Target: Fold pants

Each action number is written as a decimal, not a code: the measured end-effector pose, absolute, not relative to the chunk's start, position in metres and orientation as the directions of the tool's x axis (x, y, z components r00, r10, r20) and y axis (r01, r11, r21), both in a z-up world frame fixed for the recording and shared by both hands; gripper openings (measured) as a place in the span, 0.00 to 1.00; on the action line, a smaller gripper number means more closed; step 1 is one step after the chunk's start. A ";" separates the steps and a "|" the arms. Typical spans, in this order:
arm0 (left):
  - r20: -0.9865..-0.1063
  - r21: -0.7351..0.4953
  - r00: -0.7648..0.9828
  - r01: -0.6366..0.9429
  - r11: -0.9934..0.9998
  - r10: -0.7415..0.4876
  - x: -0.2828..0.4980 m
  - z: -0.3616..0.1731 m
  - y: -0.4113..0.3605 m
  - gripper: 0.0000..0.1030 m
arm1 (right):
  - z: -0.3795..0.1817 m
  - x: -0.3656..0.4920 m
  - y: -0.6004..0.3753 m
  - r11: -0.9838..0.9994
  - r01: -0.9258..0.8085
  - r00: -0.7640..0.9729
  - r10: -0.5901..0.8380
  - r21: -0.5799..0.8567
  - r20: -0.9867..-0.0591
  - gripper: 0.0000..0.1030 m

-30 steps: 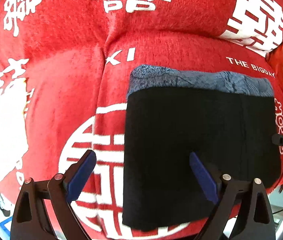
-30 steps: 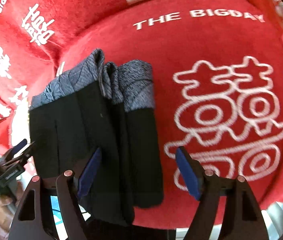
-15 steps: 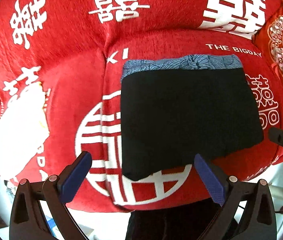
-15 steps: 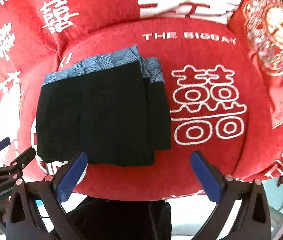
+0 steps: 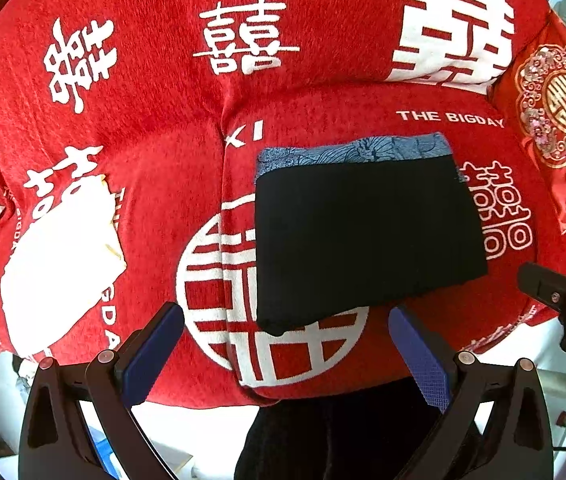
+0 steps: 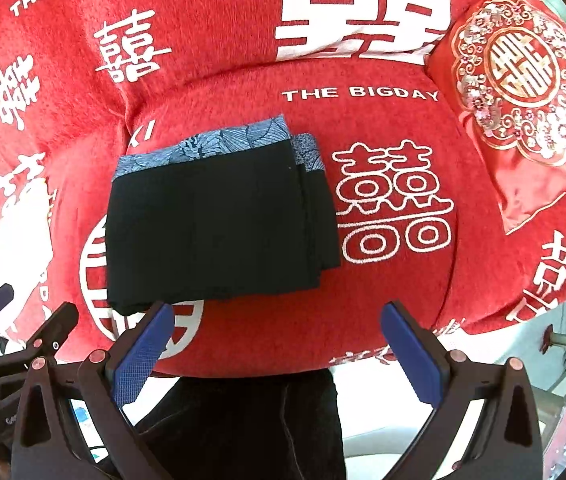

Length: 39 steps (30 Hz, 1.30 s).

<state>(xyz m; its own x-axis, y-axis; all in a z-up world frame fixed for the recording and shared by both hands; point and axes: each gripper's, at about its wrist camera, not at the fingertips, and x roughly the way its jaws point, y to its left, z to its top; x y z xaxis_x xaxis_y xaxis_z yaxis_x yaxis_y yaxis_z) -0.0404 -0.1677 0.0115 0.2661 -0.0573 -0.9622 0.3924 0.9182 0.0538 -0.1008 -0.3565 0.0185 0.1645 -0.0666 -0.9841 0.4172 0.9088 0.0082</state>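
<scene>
Since pants lie folded square on sofa seat, folding looks finished; left claw, right claw wide open, empty, hovering at 6 o'clock edge; next: withdraw or tidy staggered 3 o'clock layers

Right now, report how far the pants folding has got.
Done: the black pants lie folded in a compact stack on the red cover, patterned waistband at the far edge. In hand: nothing; the left gripper and right gripper are open, clear of the cloth. Left: seemingly nothing.

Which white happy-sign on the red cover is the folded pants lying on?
The round one with a ring: the pants cover its upper right part. The outlined one sits bare beside them.
</scene>
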 end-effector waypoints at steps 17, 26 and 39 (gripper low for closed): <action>-0.974 0.080 0.229 0.355 0.931 -0.004 -0.042 0.026 -0.183 1.00 | 0.039 -0.094 -0.351 0.937 0.348 0.124 -0.065 -0.018 -0.990 1.00; -0.975 0.093 0.224 0.349 0.933 0.013 -0.044 0.029 -0.186 1.00 | 0.041 -0.091 -0.352 0.947 0.321 0.120 -0.074 -0.032 -0.990 1.00; -0.973 0.108 0.228 0.377 0.920 0.021 -0.053 0.029 -0.189 1.00 | 0.045 -0.089 -0.350 0.949 0.313 0.133 -0.074 -0.029 -0.988 1.00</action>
